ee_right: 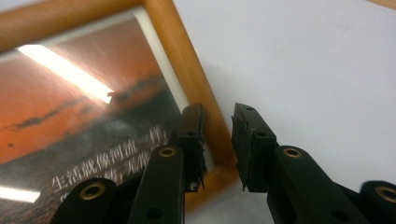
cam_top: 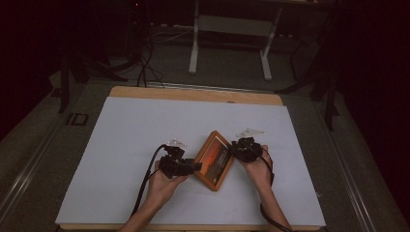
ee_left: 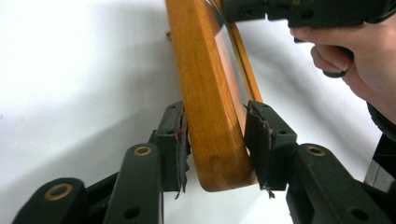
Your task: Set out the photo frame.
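A wooden picture frame (cam_top: 215, 159) with an orange sunset print lies slanted on the white mat, one side raised. My left gripper (cam_top: 197, 166) reaches its near-left corner. In the left gripper view the jaws (ee_left: 215, 140) straddle the frame's wooden rail (ee_left: 205, 93) and both pads press on it. My right gripper (cam_top: 235, 147) is at the frame's right edge. In the right gripper view its jaws (ee_right: 217, 135) stand apart over the wooden rail (ee_right: 182, 60), one above the glass, one beyond the rim, with a gap on each side. The right hand (ee_left: 359, 51) shows behind the frame.
The white mat (cam_top: 145, 130) covers a wooden table whose far edge (cam_top: 193, 93) shows beyond it. Past the table stand a white desk frame (cam_top: 196, 43) and dark cables on the floor. Each gripper trails a black cable toward the near edge.
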A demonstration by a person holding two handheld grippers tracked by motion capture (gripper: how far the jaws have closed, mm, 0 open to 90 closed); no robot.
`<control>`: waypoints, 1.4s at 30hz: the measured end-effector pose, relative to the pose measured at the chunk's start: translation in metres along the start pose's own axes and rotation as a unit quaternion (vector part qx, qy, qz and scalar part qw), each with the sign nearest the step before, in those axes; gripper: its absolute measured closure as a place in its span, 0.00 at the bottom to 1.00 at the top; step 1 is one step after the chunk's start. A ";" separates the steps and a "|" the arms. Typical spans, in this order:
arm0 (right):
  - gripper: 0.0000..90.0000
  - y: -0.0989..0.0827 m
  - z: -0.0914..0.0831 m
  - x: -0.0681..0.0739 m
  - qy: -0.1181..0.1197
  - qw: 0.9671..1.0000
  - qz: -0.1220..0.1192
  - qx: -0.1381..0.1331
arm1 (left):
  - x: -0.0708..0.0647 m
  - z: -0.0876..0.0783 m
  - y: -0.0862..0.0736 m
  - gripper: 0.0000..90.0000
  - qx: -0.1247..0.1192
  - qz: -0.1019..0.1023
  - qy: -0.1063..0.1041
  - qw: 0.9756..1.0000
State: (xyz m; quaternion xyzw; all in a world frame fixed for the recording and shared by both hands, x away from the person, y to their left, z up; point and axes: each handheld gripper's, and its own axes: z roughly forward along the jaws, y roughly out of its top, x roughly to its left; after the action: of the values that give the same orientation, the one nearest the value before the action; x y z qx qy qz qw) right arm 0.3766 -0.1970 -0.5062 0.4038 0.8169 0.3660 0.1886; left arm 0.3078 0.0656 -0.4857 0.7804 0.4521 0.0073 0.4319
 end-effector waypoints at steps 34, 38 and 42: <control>0.94 0.035 -0.056 0.036 0.051 0.990 -0.056 -0.117 | 0.011 -0.040 0.001 0.75 -0.061 0.209 -0.009 0.976; 1.00 0.038 -0.049 0.037 0.058 0.990 -0.054 -0.114 | 0.014 -0.039 -0.002 0.70 -0.063 0.189 -0.029 0.979; 1.00 0.038 -0.048 0.036 0.061 0.990 -0.047 -0.119 | 0.020 -0.032 -0.017 0.59 -0.059 0.164 -0.024 0.984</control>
State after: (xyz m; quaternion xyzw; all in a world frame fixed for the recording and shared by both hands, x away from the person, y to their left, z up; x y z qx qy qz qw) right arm 0.3461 -0.1746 -0.4470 0.3167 0.7957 0.4753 0.2017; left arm 0.2949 0.1049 -0.4848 0.8171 0.3061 0.0858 0.4809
